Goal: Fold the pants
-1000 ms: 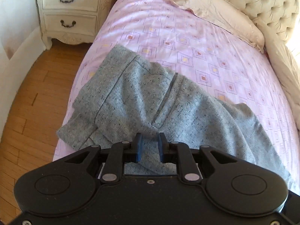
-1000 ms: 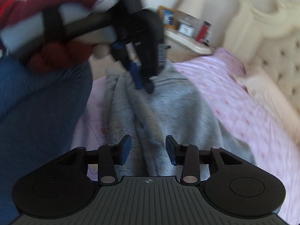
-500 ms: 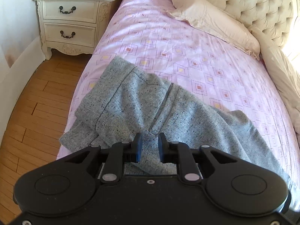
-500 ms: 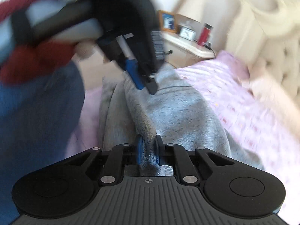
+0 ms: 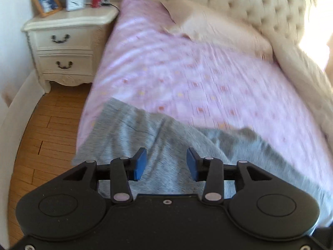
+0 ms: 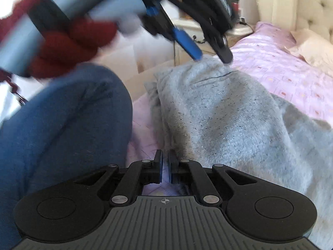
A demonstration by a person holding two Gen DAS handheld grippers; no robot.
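While the grey pants (image 5: 145,137) lie rumpled on the near edge of the pink bed (image 5: 187,73), the left gripper (image 5: 166,162) is opening above them, released; the right gripper (image 6: 165,166) is clenched, fabric unclear.

The pants (image 5: 145,137) are heather grey flecked with dark specks. The bed sheet (image 5: 187,73) is pale pink with small orange and red squares. The pillow (image 5: 218,27) is beige, the tufted headboard (image 5: 260,2) cream. At upper left, the nightstand (image 5: 62,41) is ivory with dark handles; the floor (image 5: 47,125) is honey-brown wood. The left hand-held gripper (image 5: 165,162) is black with blue pads.
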